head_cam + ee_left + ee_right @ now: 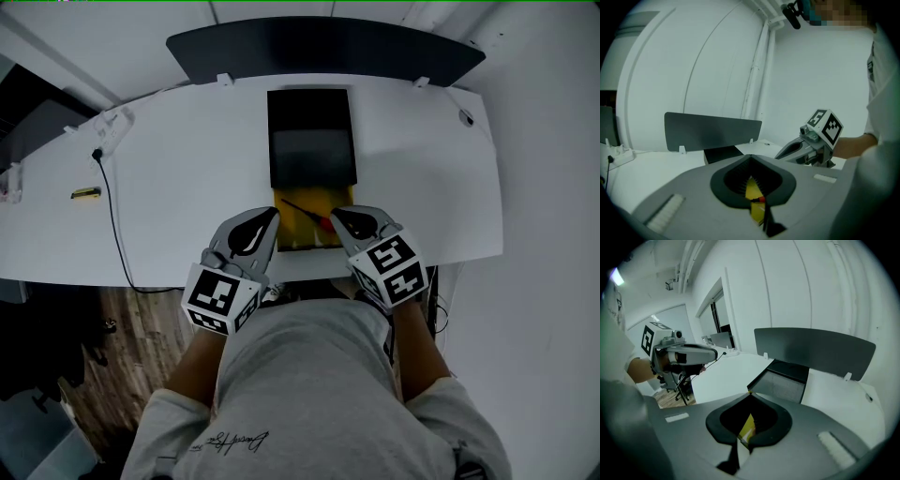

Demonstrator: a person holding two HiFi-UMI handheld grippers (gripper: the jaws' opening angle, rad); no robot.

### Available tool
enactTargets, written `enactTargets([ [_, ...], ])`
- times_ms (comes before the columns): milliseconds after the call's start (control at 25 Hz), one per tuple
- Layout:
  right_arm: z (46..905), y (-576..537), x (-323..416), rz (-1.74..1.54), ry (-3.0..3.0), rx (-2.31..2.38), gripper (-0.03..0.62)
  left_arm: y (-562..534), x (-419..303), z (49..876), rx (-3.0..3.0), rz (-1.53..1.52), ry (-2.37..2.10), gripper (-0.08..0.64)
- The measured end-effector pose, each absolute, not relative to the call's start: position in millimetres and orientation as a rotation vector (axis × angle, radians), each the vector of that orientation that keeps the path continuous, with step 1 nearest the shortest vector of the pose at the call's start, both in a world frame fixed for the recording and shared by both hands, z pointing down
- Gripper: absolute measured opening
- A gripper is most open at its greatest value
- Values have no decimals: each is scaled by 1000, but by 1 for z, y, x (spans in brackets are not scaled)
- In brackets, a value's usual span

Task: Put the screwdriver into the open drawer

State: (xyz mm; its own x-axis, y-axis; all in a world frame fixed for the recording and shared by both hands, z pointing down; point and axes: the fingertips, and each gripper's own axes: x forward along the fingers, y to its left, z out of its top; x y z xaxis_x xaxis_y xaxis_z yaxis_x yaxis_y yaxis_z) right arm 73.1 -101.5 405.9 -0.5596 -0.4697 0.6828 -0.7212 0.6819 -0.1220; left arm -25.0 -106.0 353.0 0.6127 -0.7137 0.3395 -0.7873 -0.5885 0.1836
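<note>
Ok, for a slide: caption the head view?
Screwdriver lies in the open drawer; left gripper and right gripper, both shut, hover at its front.

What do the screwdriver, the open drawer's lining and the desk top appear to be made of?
Screwdriver: thin dark shaft, probably metal; red handle end, likely plastic.
Drawer lining: flat matte yellow, perhaps foam or painted sheet; the look leaves it open.
Desk top: smooth, even white with a soft sheen, which suggests laminate.
</note>
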Motion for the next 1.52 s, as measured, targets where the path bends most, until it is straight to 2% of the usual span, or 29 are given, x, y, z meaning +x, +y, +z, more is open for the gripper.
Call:
enactTargets([
  [560,371,-100,77,550,-2361,1019,14,-105,-23,344,2531,342,-1260,0],
  [1520,369,-100,77,540,-2373,1007,14,-102,-18,339,2547,354,-1259,1],
])
